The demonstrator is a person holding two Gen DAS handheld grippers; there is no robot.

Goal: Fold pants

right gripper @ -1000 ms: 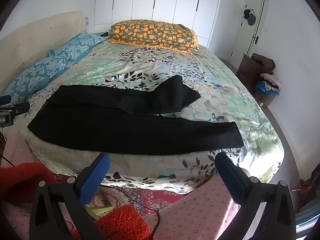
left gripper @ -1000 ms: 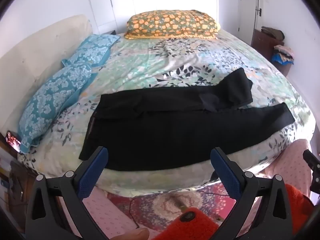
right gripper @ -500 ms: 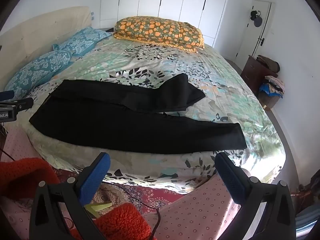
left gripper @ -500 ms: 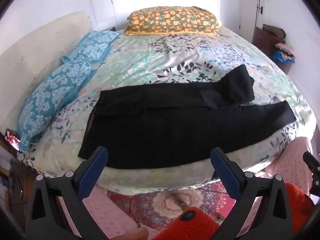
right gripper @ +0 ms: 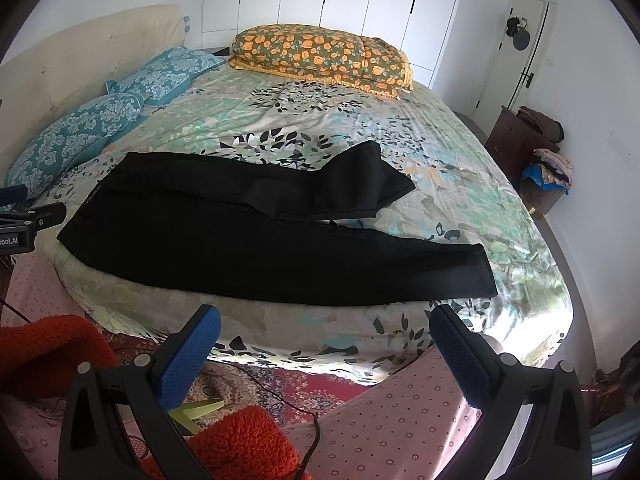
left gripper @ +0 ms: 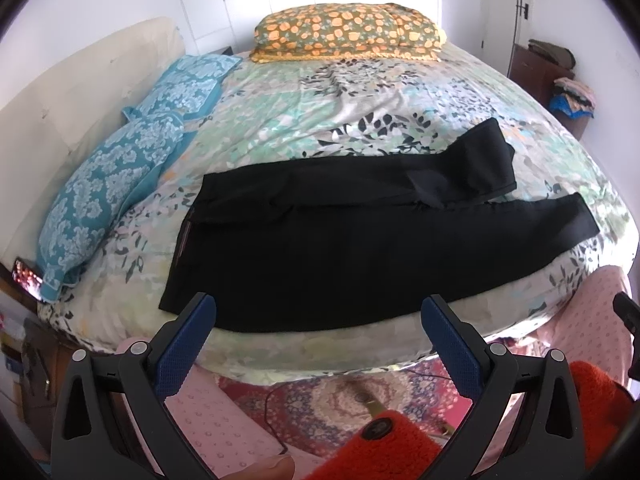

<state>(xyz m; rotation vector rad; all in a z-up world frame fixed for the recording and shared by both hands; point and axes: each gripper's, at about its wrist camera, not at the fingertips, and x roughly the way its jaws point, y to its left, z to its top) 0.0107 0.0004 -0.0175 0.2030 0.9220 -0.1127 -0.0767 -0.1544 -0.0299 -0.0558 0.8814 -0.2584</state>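
Note:
Black pants [left gripper: 360,240] lie across the near side of the bed, waistband at the left, legs to the right. The far leg is bent back on itself; the near leg lies straight along the bed's edge. They also show in the right wrist view [right gripper: 260,240]. My left gripper [left gripper: 320,320] is open and empty, just short of the near edge of the pants by the waist. My right gripper [right gripper: 324,332] is open and empty, in front of the bed's edge below the near leg.
The bed [left gripper: 320,92] has a floral cover, two blue pillows [left gripper: 112,176] at the left and an orange-flowered pillow [left gripper: 348,36] at the back. A patterned rug [left gripper: 340,392] and pink cloth lie on the floor. A dresser [right gripper: 524,136] stands at the right wall.
Both grippers have moved closer to the bed and slightly higher; the pants look larger and nearer. The pants have not moved and both jaws stay open.

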